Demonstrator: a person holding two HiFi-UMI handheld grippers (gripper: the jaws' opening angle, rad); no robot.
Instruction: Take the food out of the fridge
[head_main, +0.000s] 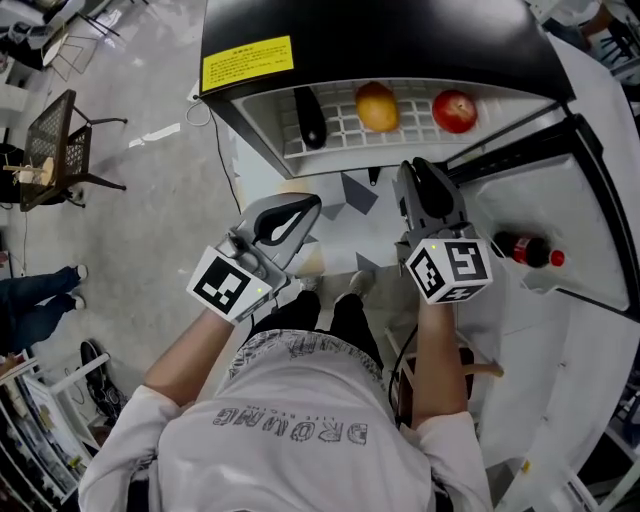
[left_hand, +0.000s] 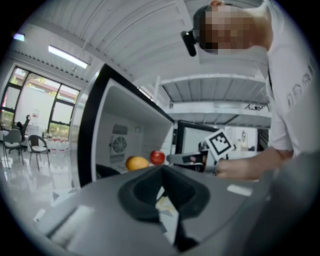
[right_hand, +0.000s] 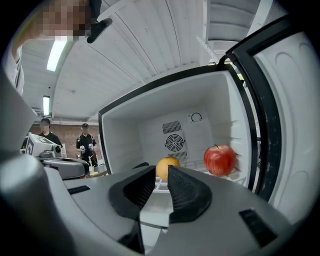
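Head view looks steeply down on the open fridge from above. Both gripper views sit low behind my jaws, facing into it, close up. All three share the orange and apple.

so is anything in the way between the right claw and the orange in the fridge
Nothing visible. The right claw points straight at the round orange fruit on the white wire shelf; the red apple sits apart to its right.

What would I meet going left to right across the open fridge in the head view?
Dark elongated item → orange → red apple, all on the shelf → cola bottle, further right and nearer, in the door.
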